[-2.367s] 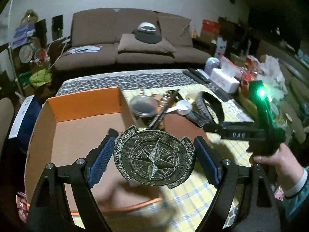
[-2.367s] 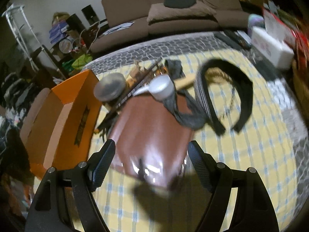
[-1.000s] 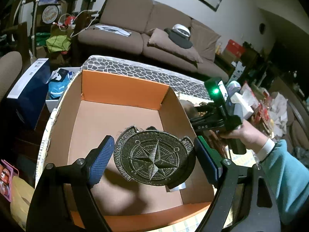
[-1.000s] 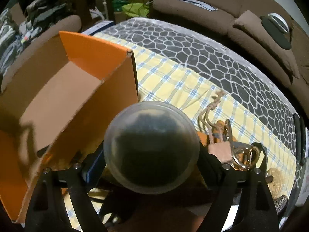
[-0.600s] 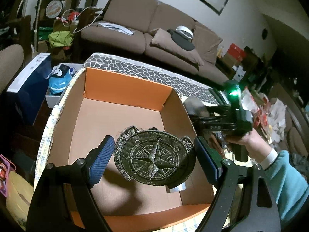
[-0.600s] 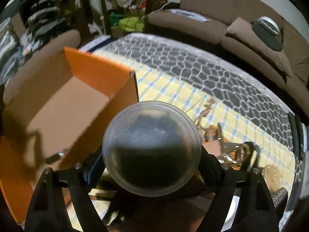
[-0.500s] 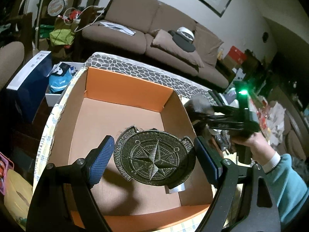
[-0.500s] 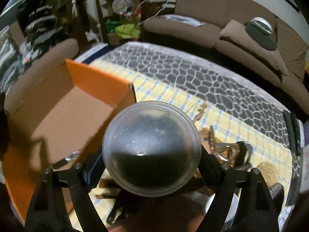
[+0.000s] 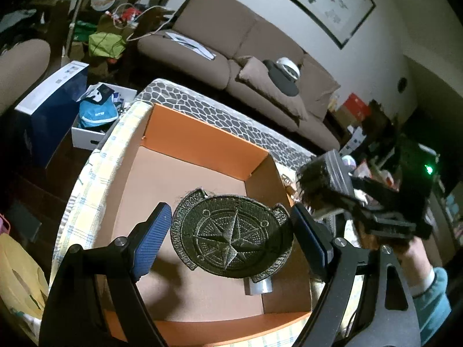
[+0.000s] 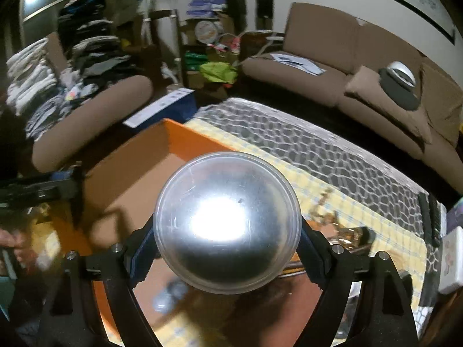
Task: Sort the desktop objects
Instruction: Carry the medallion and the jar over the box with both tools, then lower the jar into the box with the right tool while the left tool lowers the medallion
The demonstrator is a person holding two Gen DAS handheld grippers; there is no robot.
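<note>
My left gripper [image 9: 230,235] is shut on a round dark green compass patch [image 9: 231,238] and holds it over the inside of an orange cardboard box [image 9: 202,141]. A small silver cylinder [image 9: 259,286] lies on the box floor under the patch. My right gripper [image 10: 227,238] is shut on a round clear-lidded jar [image 10: 227,221], raised by the box's right wall. In the left wrist view the jar [image 9: 325,175] and right gripper [image 9: 327,199] are at the right, above the box rim. The box [image 10: 136,170] also shows in the right wrist view.
The box sits on a yellow checked cloth [image 9: 86,185] over a grey pebble-pattern cover [image 10: 303,144]. A brown leather item [image 10: 272,303] and metal trinkets [image 10: 344,231] lie on the table by the box. A brown sofa [image 9: 231,43] stands behind. A white tissue box [image 10: 451,260] is at far right.
My right gripper has lifted the jar higher and moved it left toward the box. My left gripper with the patch has stayed over the box.
</note>
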